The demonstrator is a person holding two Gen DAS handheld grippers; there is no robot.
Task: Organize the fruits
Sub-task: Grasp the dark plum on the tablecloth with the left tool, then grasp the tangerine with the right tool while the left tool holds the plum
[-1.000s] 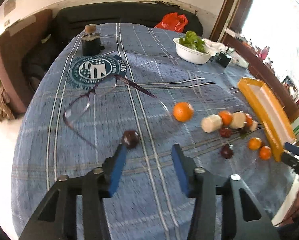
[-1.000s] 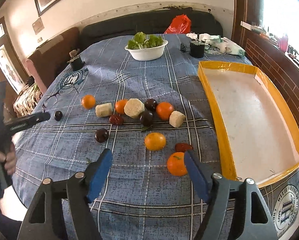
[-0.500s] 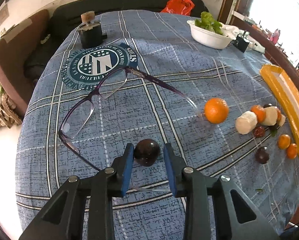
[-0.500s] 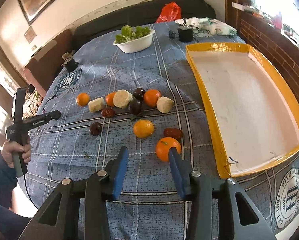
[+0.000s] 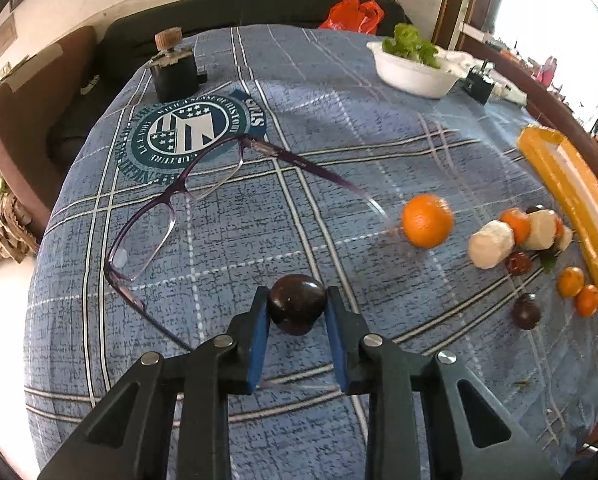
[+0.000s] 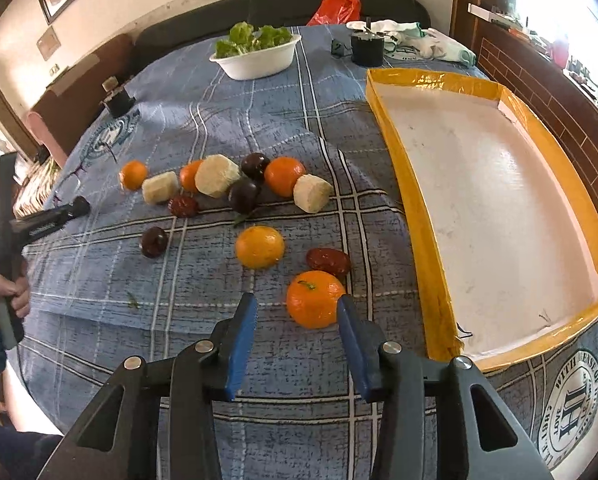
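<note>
Left tool [image 5: 297, 312] is clamped on a dark plum [image 5: 297, 303], both blue pads pressing its sides; whether the plum rests on the blue plaid cloth [image 5: 339, 128] of the counter or is just lifted cannot be told, since its underside is hidden. Right tool [image 6: 297, 312] has just been closing and its jaws stand apart around an orange [image 6: 315, 299]: the right pad looks to be against the peel, while a clear gap shows on the left side. The orange sits on the cloth just beside a red date [image 6: 328, 261] and near the yellow-rimmed tray [image 6: 395, 152]. The right view alone shows the tray's white floor and the full cluster of oranges, plums and pale chunks; in the left view the tray is cut off to a yellow edge [image 5: 563, 184] and the cluster is blurred and partly overlapped. The left view alone shows the glasses [image 5: 179, 208] clearly, with one temple running under the tool. In the right view the plum is hidden and a hand [image 6: 3, 300] holding the left tool is cut by the frame edge.
</note>
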